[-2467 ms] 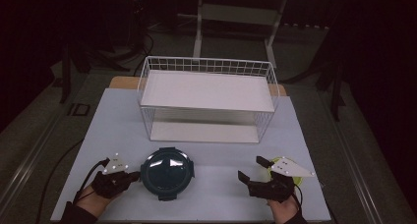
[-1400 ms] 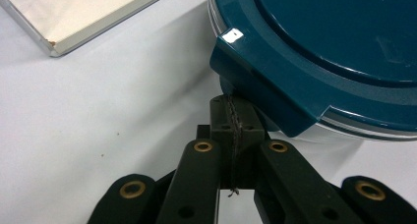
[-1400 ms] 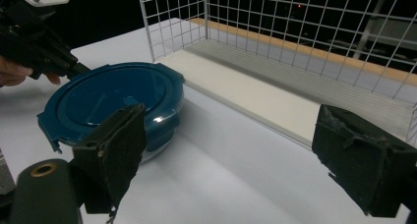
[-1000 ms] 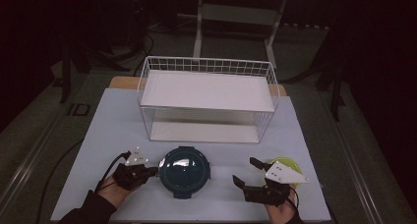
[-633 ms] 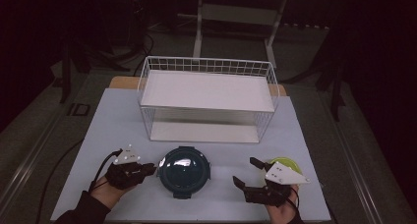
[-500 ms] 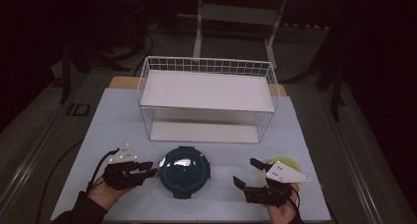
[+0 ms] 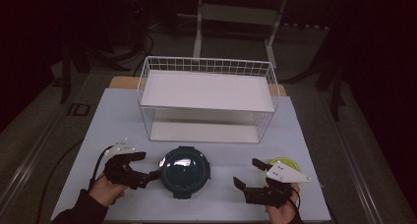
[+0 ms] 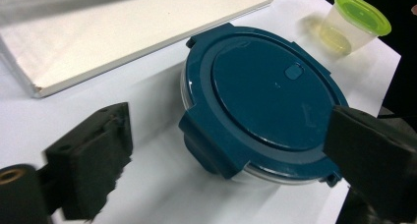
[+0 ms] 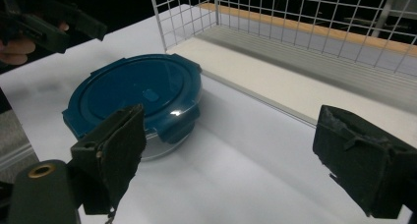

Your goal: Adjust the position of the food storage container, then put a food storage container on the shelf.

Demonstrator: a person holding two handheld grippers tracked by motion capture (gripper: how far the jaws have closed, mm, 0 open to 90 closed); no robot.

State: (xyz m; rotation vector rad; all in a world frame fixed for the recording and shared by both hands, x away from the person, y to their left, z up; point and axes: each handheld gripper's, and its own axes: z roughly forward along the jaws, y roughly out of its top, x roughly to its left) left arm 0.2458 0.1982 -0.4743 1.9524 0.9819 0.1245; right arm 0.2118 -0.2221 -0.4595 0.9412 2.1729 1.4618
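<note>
My left gripper [image 7: 146,166] had just been opening, its jaws apart at nine o'clock of the round, glossy blue-lidded container [image 7: 185,171], gripping nothing. My right gripper [image 7: 247,175] gaped empty at its three o'clock, beside the translucent green-lidded cup [image 7: 281,164].

A: Left tongs [image 7: 142,166]?

B: Jaws have just been opening and now stand wide, nothing pressed between the pads. Left hand [image 7: 105,188] low at the near edge, forearm in from the bottom, jaws pointing to the right.

A: Right tongs [image 7: 250,174]?

B: Jaws have just been opening a little further; spread wide, empty. Right hand [image 7: 282,209] grips from behind, jaws pointing left.
</note>
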